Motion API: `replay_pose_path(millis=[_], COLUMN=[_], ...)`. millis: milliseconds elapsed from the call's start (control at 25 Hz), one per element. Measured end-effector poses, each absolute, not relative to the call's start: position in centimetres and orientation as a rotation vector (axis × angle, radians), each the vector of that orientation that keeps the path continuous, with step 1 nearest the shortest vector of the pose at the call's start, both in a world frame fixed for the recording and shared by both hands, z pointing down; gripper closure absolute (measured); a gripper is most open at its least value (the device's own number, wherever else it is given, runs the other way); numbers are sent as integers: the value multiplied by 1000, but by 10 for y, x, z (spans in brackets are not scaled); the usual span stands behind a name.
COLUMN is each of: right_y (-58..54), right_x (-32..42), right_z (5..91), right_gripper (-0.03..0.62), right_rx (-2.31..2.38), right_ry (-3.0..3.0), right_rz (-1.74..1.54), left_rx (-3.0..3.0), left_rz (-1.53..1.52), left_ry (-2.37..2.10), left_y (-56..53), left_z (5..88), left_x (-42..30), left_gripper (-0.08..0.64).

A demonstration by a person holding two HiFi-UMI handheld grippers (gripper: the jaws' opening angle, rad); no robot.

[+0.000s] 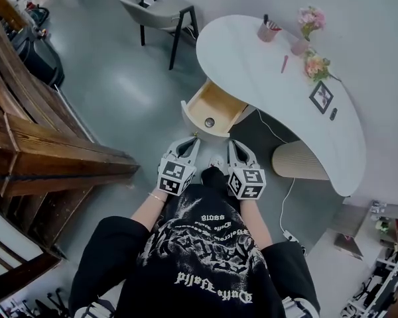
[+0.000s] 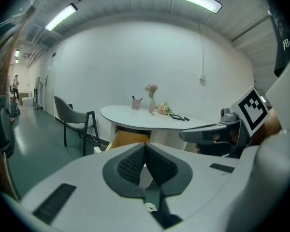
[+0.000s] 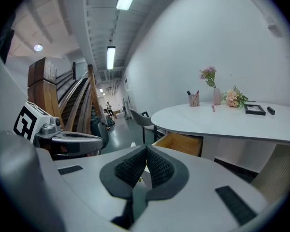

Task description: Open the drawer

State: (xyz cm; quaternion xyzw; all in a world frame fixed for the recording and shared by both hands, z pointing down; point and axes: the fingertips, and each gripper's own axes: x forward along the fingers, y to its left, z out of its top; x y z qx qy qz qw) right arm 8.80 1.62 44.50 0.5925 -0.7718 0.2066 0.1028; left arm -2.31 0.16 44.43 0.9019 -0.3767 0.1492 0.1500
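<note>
While drawer (image 1: 215,108) juts open from desk (image 1: 265,71) toward person (image 1: 199,257), left gripper (image 1: 194,140) fingers pressed together — empty | right gripper (image 1: 231,144) fingers likewise

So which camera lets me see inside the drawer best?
The head view: it looks down into the open drawer, showing its wooden bottom and a small round thing inside. Both gripper views see it from the side, so only a wooden side shows under the table.
</note>
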Motion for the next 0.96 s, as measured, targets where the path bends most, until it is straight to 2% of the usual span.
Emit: replay_pose_path(millis=[960], right_y=[23], right_x=[81], right_z=[458], right_gripper=[566], right_rx=[1712], right_ry=[-2244], right_rz=[622], left_rx=[2571], left_rz=[441], left_ry=[-1082], left_y=[6], left_z=[451], left_x=[-29], left_gripper=[537])
